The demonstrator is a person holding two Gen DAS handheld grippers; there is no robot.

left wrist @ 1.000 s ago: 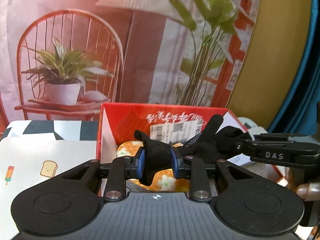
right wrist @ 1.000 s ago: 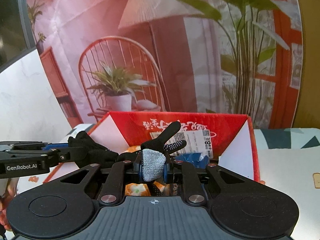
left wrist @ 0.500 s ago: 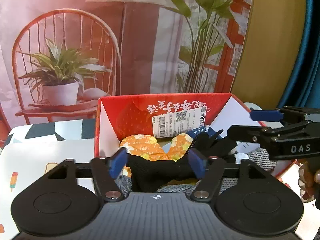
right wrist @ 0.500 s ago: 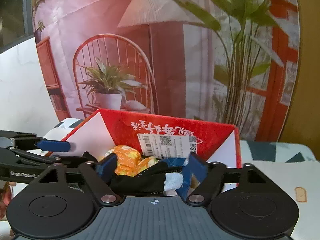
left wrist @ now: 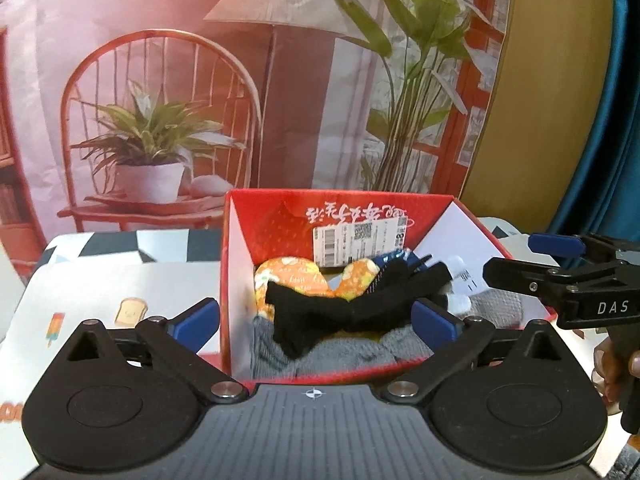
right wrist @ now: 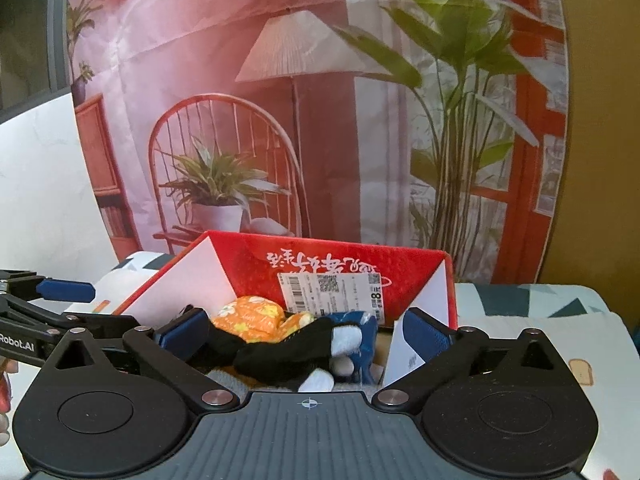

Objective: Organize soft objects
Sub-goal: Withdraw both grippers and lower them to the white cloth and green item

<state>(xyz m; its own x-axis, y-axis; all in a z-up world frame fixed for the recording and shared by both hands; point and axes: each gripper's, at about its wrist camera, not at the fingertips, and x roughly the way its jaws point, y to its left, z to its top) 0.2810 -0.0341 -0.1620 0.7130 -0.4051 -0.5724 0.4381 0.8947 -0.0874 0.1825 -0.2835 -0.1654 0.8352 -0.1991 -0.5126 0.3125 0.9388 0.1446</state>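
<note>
A black glove [left wrist: 352,304] with grey fingertips lies loose inside the open red box [left wrist: 272,220], on top of an orange flowered cloth [left wrist: 296,276], a grey knit piece [left wrist: 340,352] and a blue item [left wrist: 390,258]. My left gripper [left wrist: 316,320] is open wide above the box's near edge, empty. My right gripper [right wrist: 306,330] is also open and empty over the box [right wrist: 248,264]; the glove [right wrist: 280,354] lies between and below its pads. The right gripper also shows at the right of the left wrist view [left wrist: 560,264].
The box stands on a table with a patterned cloth [left wrist: 100,280] printed with toast and ice lolly pictures. A printed backdrop [left wrist: 240,80] of a chair, lamp and plants hangs right behind the box. A teal curtain [left wrist: 612,120] hangs at the right.
Both grippers were shut on the black glove and held it stretched over the box. They opened, the glove dropped into the box, and both have drawn back and up a little.
</note>
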